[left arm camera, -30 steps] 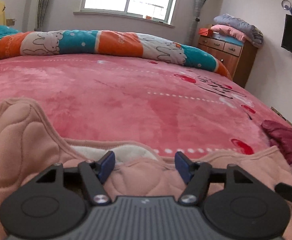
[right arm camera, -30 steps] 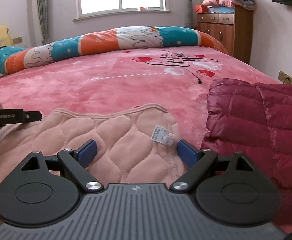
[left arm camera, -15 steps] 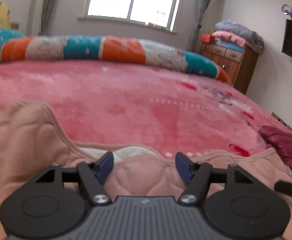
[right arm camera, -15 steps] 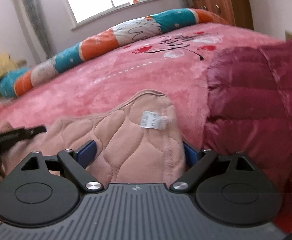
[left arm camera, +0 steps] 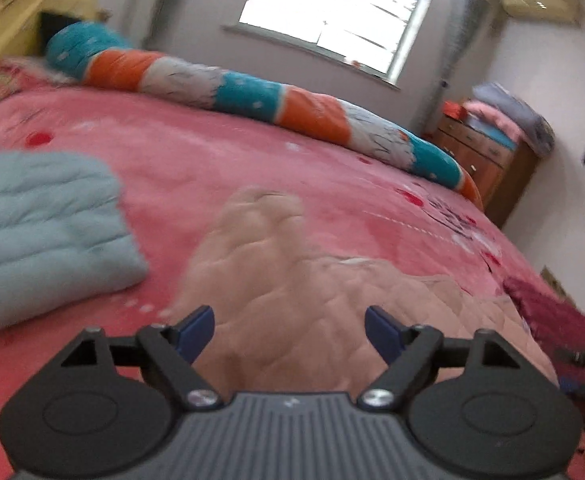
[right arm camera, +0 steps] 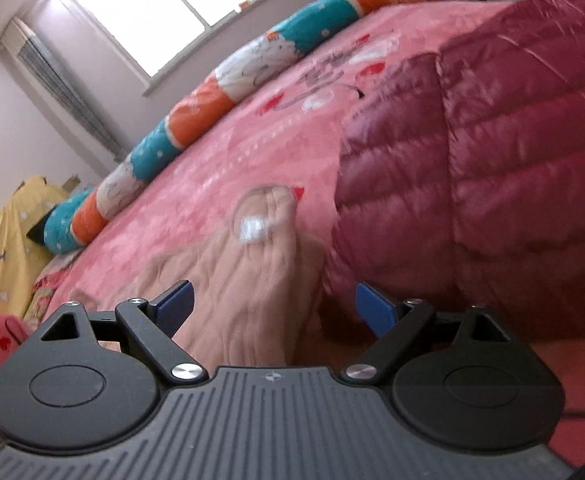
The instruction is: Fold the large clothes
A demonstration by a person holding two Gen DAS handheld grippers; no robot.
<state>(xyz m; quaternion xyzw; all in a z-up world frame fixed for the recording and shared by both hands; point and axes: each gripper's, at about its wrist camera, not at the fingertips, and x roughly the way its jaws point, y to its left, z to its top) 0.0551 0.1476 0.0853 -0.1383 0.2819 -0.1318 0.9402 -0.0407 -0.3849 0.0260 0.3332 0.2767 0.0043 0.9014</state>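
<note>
Garment in work: the peach quilted garment (left arm camera: 324,304) lies on the pink bedspread (left arm camera: 220,168), gathered into a narrower, partly folded bundle; its white label (right arm camera: 252,226) faces up near the far end in the right wrist view
Left gripper (left arm camera: 290,330): jaws spread wide and have just been opening; the peach fabric lies below and between the blue pads, which do not press on it
Right gripper (right arm camera: 272,306): jaws spread, nothing pinched; one edge of the garment runs between them
Already folded, by the look of it: a pale blue padded piece (left arm camera: 40,232) lies flat to the left, and a dark red puffer jacket (right arm camera: 492,168) sits just beside the peach garment on the right
Progress: judged mid-way on this piece; a fold seems laid and let go, but the bundle is lumpy and uneven
Left to do: probably another fold and a smoothing, then setting it with the others
</note>
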